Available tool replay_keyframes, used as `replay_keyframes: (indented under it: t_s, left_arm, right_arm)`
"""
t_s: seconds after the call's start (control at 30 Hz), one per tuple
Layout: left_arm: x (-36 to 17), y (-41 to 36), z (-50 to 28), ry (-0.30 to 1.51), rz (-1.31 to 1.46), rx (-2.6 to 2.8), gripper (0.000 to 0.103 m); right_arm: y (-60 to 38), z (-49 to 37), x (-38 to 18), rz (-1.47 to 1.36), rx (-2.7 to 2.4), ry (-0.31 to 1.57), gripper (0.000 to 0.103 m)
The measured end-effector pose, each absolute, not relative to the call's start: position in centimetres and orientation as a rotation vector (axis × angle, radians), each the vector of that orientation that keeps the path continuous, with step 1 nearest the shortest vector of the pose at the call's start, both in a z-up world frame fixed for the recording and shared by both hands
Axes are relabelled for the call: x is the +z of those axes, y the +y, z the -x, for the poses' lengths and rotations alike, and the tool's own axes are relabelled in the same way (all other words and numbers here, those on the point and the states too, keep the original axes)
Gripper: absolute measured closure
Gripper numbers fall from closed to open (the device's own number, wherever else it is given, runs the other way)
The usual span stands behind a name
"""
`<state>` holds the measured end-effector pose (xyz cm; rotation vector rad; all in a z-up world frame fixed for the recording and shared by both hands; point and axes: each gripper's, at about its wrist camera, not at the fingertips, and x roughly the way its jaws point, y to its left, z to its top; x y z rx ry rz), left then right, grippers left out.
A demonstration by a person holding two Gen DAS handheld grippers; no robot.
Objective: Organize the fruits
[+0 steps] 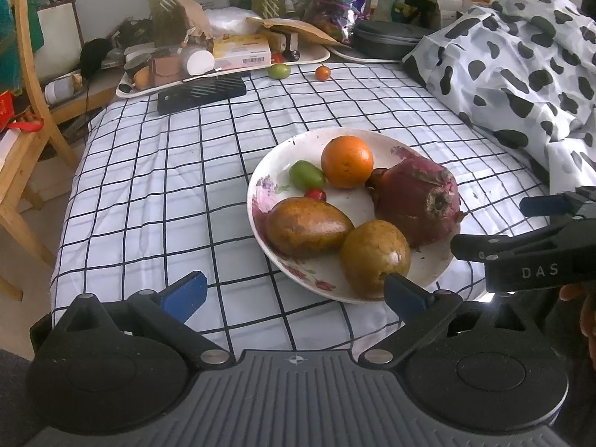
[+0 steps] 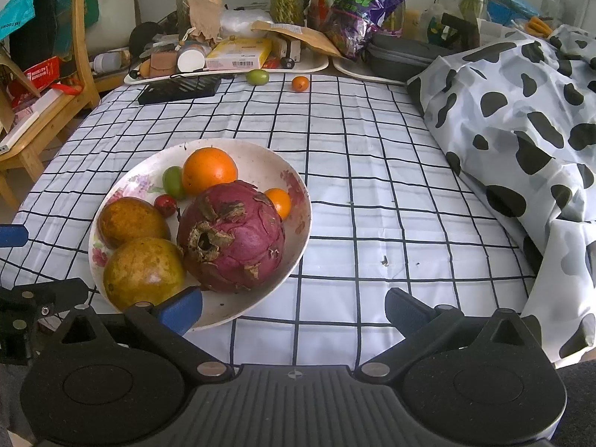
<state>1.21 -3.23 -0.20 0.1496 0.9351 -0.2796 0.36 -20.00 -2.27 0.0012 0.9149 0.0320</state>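
A white floral plate (image 1: pixel 406 149) (image 2: pixel 298 201) sits on the checked cloth. It holds an orange (image 1: pixel 346 162) (image 2: pixel 209 171), a red dragon fruit (image 1: pixel 417 201) (image 2: pixel 232 238), two brown-yellow mangoes (image 1: pixel 307 226) (image 1: pixel 374 259) (image 2: pixel 130 221) (image 2: pixel 143 272), a small green fruit (image 1: pixel 306 174) (image 2: pixel 173 181), a small red fruit (image 1: pixel 316 194) (image 2: pixel 165 205) and a small orange fruit (image 2: pixel 279 202). A loose green fruit (image 1: pixel 279 71) (image 2: pixel 257 76) and a small orange fruit (image 1: pixel 322 72) (image 2: pixel 300 83) lie at the table's far edge. My left gripper (image 1: pixel 294 294) is open and empty at the plate's near-left rim. My right gripper (image 2: pixel 294 307) is open and empty at the plate's near-right rim.
A cow-print cloth (image 1: pixel 521 59) (image 2: pixel 521 111) is heaped on the right. A black flat object (image 1: pixel 201 91) (image 2: pixel 178 89) and cluttered trays (image 1: pixel 223 56) (image 2: pixel 231 56) line the far edge. A wooden chair (image 1: pixel 22 111) (image 2: pixel 56 104) stands at left.
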Motion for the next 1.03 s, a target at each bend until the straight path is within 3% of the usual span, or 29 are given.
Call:
replay_keyframes:
  t_s: [1.03]
  left_arm:
    - [-0.09,-3.39,-0.91,0.916,-0.162,-0.29,0.0]
  right_arm:
    - [-19.94,-0.4,-2.32,0.0,0.032,0.916,0.0]
